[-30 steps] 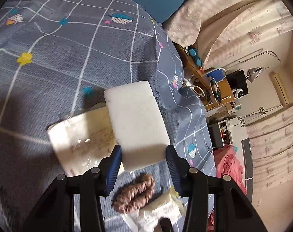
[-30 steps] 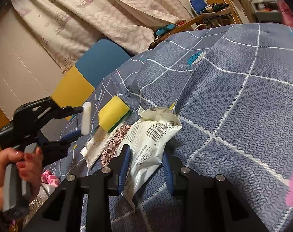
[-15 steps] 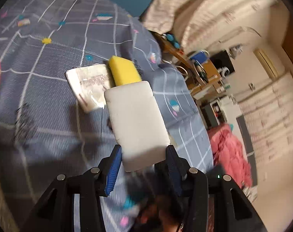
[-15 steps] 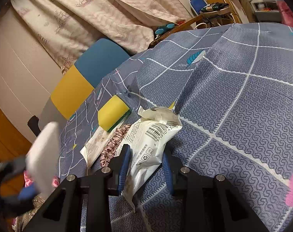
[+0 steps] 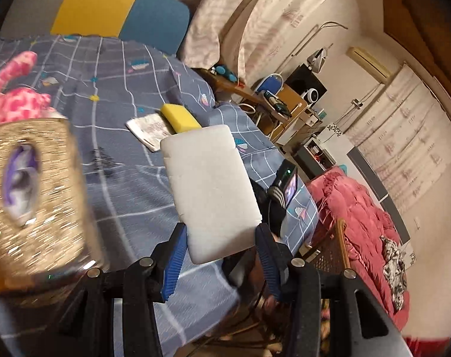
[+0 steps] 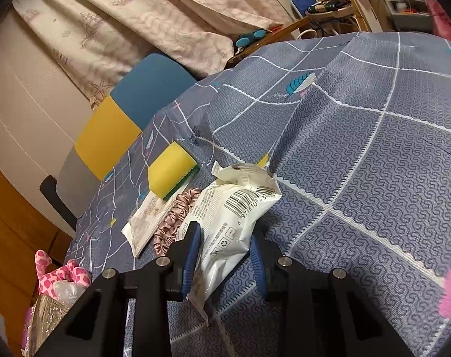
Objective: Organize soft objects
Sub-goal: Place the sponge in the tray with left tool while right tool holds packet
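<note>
Two grips: the left gripper (image 5: 221,253) clamps a white foam block (image 5: 209,190) at frame centre, above the blue cloth's (image 5: 121,178) lower edge, beside a gold basket (image 5: 32,196). Right gripper (image 6: 224,255) pinches a white packet (image 6: 234,217) lying mid-cloth.

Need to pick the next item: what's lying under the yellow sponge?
The yellow sponge rests partly on a flat clear packet, beside the pink scrunchie. What lies beneath the packet is covered.

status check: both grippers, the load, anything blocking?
Left gripper shut on white foam sponge, beside gold glitter basket. Right gripper shut on white plastic packet. Nothing blocking.
</note>
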Available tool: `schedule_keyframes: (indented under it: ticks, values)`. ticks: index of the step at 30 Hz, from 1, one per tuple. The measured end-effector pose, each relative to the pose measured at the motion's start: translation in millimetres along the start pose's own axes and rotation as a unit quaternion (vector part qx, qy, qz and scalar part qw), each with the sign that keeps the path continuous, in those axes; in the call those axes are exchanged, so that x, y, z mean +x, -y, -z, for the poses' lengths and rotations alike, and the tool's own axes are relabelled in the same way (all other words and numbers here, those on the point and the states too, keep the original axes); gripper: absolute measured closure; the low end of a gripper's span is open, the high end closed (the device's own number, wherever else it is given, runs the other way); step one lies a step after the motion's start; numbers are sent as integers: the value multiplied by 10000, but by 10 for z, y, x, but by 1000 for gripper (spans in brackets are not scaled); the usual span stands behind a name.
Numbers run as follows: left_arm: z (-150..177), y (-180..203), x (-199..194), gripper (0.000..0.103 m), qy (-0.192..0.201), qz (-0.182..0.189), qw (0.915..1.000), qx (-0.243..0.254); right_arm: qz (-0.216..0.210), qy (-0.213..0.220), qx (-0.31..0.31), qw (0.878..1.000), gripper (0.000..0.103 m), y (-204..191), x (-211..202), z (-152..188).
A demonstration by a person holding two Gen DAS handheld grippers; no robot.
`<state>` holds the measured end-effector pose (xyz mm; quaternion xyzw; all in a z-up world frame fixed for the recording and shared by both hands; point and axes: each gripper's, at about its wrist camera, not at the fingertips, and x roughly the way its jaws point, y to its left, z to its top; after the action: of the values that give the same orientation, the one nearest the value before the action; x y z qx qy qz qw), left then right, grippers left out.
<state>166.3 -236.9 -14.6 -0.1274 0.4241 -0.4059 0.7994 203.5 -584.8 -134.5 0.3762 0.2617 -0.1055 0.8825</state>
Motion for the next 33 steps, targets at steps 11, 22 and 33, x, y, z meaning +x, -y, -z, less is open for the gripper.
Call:
schedule_keyframes:
  ticks: [11, 22, 33]
  values:
    - [190, -332, -964, 55, 751, -259, 9968, 103, -105, -200, 563, 9982, 74, -11, -175, 70]
    - [500, -934, -1598, 54, 1217, -1068, 9864, -296, -315, -261, 577, 9975, 79, -138, -640, 287]
    - [789, -1711, -1797, 53, 939, -1847, 9718, -1130, -636, -206, 295, 9973, 79, -476, -1076, 471]
